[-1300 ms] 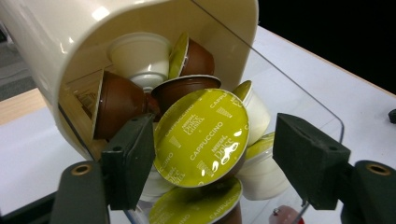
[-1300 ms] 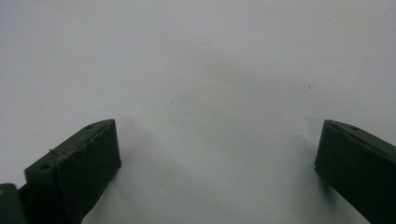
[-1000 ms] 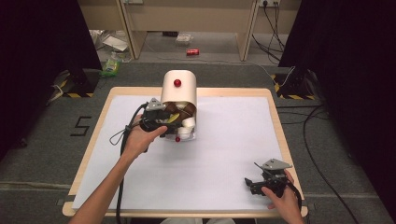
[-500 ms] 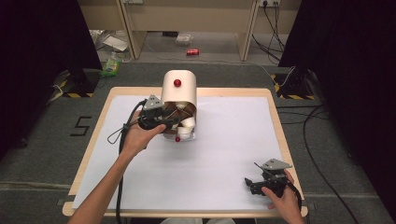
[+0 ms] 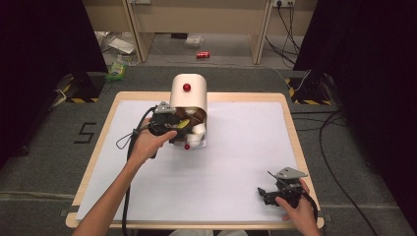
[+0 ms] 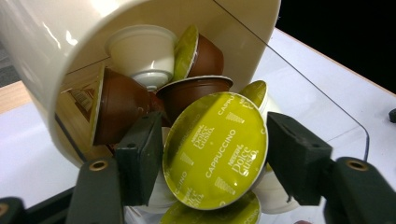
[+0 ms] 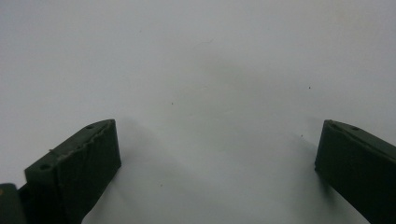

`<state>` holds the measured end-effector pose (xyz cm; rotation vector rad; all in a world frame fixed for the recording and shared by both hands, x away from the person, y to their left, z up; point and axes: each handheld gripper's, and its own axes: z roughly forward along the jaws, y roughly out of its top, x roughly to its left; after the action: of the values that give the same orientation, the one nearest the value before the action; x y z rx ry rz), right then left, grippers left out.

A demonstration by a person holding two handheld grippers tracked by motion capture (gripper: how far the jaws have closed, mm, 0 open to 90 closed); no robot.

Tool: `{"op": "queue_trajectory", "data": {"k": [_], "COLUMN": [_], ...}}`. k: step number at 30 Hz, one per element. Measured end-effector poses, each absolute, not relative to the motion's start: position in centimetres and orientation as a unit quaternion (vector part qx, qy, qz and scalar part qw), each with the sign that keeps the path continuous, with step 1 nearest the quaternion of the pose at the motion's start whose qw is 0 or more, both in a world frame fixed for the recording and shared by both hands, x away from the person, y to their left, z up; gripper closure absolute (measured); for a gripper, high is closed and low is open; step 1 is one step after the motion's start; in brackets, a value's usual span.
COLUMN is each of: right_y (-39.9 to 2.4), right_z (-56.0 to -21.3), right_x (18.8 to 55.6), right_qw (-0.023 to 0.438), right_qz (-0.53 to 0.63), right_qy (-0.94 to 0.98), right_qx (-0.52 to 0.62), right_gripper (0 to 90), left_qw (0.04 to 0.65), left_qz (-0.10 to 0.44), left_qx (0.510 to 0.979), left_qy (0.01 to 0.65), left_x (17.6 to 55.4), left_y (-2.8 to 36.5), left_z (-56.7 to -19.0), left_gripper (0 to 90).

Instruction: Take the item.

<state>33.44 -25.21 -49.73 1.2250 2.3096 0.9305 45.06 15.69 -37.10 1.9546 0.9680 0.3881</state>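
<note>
A cream capsule dispenser (image 5: 187, 91) stands at the back middle of the white table (image 5: 246, 147), and its open mouth (image 6: 46, 56) holds several coffee capsules, brown, white and green-lidded. My left gripper (image 5: 183, 129) reaches into that mouth from the left. In the left gripper view its jaws press both edges of a green-lidded cappuccino capsule (image 6: 215, 149), so my left gripper (image 6: 215, 161) is shut on it. My right gripper (image 5: 263, 192) rests near the front right corner. Its jaws stand wide apart over bare white table, so my right gripper (image 7: 217, 163) is open.
A red knob (image 5: 187, 87) sits on top of the dispenser and another red knob (image 5: 186, 146) at its base. A clear plastic flap (image 6: 317, 107) hangs at the mouth. The left gripper's cable (image 5: 129, 142) loops over the table. A red can (image 5: 202, 54) lies on the floor beyond.
The left hand has shifted its gripper slightly at the dispenser's mouth. The right gripper has not moved.
</note>
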Motion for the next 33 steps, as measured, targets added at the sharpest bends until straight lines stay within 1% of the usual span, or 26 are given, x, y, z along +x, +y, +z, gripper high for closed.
{"op": "queue_trajectory", "data": {"k": [3, 4, 5, 15, 16, 18, 21, 33], "right_y": [-25.2, -25.2, -25.2, -25.2, -25.2, -25.2, -25.2, -25.2], "right_z": [-49.7, -49.7, -49.7, -49.7, -49.7, -49.7, -49.7, -49.7], "right_x": [33.4, 33.4, 33.4, 33.4, 33.4, 33.4, 33.4, 33.4], "right_qw": [0.182, 0.182, 0.182, 0.182, 0.183, 0.182, 0.182, 0.182], "right_qz": [0.330, 0.330, 0.330, 0.330, 0.330, 0.330, 0.330, 0.330], "right_qy": [0.818, 0.818, 0.818, 0.818, 0.818, 0.818, 0.818, 0.818], "right_qx": [0.434, 0.434, 0.434, 0.434, 0.434, 0.434, 0.434, 0.434], "right_gripper": [0.5, 0.5, 0.5, 0.5, 0.5, 0.5, 0.5, 0.5], "left_qw": [0.444, 0.444, 0.442, 0.434, 0.455, 0.461, 0.458, 0.462], "left_qz": [0.158, 0.158, 0.160, 0.176, 0.179, 0.190, 0.183, 0.195], "left_qx": [0.791, 0.791, 0.792, 0.799, 0.789, 0.784, 0.789, 0.788], "left_qy": [0.391, 0.391, 0.390, 0.376, 0.373, 0.369, 0.365, 0.358], "left_x": [45.0, 45.0, 45.0, 44.6, 44.4, 44.1, 43.9, 43.6], "left_y": [15.5, 15.5, 15.4, 15.4, 15.6, 15.9, 16.1, 16.4], "left_z": [-37.1, -37.1, -37.1, -37.1, -36.7, -35.9, -35.4, -35.2], "left_gripper": [34.5, 35.1, 39.7, 40.6, 45.9, 53.3, 56.1, 57.6]}}
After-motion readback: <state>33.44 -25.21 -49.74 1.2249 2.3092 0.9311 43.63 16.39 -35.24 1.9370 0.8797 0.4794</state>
